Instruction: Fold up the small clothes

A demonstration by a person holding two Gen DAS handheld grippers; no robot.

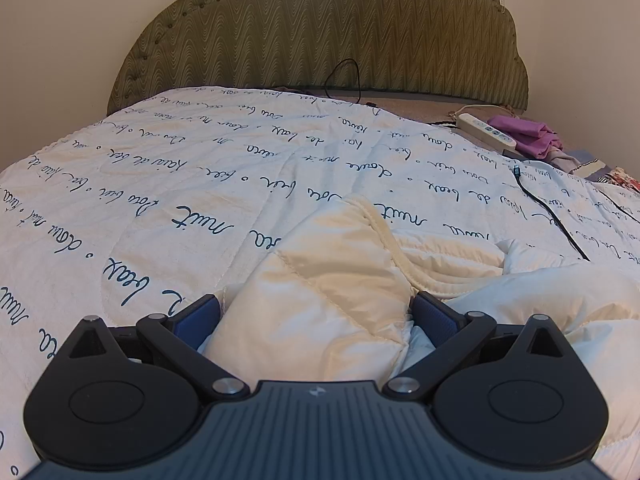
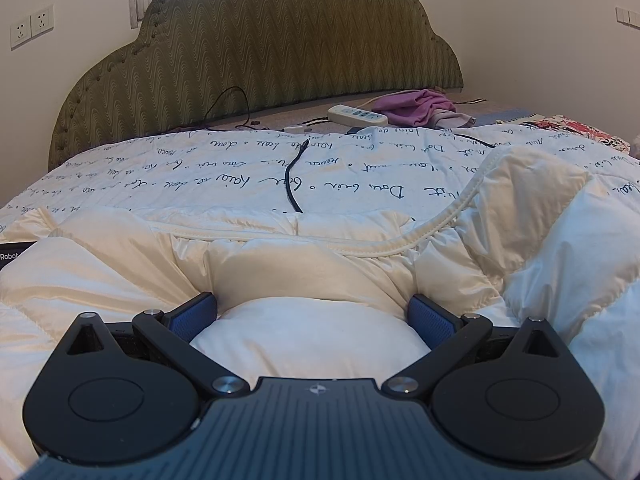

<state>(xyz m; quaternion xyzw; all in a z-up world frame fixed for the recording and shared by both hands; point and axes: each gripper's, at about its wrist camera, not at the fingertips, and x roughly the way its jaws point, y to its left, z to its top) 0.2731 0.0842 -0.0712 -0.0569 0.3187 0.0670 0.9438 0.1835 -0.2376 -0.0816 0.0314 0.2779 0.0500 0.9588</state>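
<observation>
**Both grippers spread wide around a cream puffer garment on the bed**

Left wrist view showed the left gripper (image 1: 316, 312) with its two blue-padded fingers (image 1: 198, 316) spread wide, a puffy fold of the cream quilted down garment (image 1: 320, 292) bulging up between them. The fabric lay against or very close to both pads, but the jaws were not pressed together on it; whether the pads actually touched could not be told. The gripper sat low over the bed, pointing toward the olive-green padded headboard (image 1: 320, 28).

From the right wrist view, the right gripper (image 2: 312, 316) was likewise spread wide, its blue pads (image 2: 430, 320) flanking a rounded white bulge of the same garment (image 2: 312, 264). It too was held low and level, aimed at the headboard (image 2: 260, 48).

The garment lay crumpled on the white quilted bedspread with dark cursive lettering (image 1: 200, 168), at the near edge, just ahead of both grippers. Its corded cream hem (image 2: 360, 250) ran roughly crosswise in the right view, then rose toward the upper right; the long axis seemed to run side to side across the bed.

Farther back, a white power strip (image 2: 356, 115) and a purple cloth (image 2: 416, 106) lay near the headboard, and a black cable (image 2: 294, 178) trailed over the bedspread.
</observation>
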